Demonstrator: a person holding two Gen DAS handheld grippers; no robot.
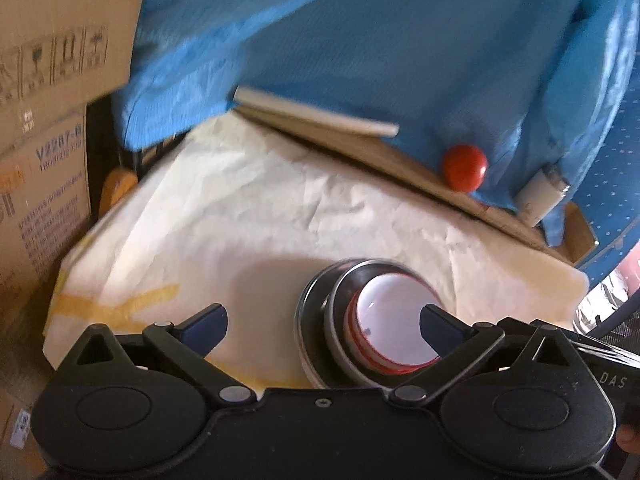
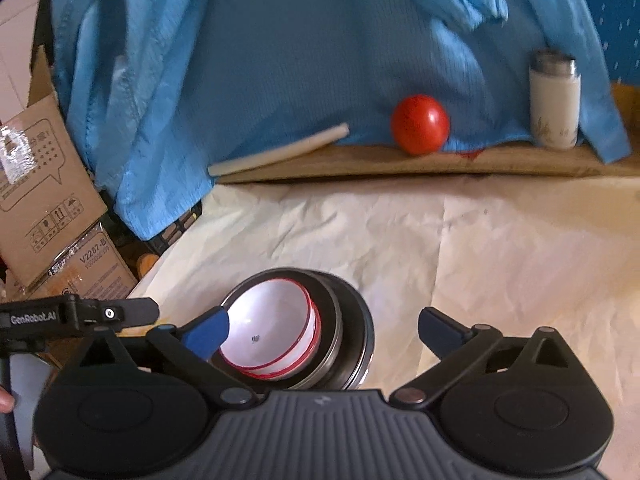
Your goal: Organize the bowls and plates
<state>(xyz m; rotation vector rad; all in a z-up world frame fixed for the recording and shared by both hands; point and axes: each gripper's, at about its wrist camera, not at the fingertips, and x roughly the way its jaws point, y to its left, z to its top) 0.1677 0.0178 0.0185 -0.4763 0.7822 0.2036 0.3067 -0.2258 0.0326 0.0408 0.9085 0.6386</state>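
A white bowl with a red rim (image 1: 394, 320) sits nested in a metal bowl (image 1: 340, 308), which rests on a dark plate (image 1: 310, 312) on the cream paper. My left gripper (image 1: 324, 326) is open above the stack's left side, and its right finger (image 1: 440, 326) overlaps the white bowl in the picture. In the right wrist view the white bowl (image 2: 272, 320), metal bowl (image 2: 334, 320) and plate (image 2: 362, 328) lie low and left. My right gripper (image 2: 324, 330) is open, its left finger (image 2: 208, 332) over the bowl's near rim. Neither gripper holds anything.
Crumpled cream paper (image 2: 460, 248) covers the table. At the back are a red ball (image 2: 420, 124), a white tumbler (image 2: 554, 100), a white stick (image 2: 280, 152) and hanging blue cloth (image 2: 280, 40). Cardboard boxes (image 1: 40, 80) stand on the left. The left tool's black body (image 2: 60, 316) shows at the left edge.
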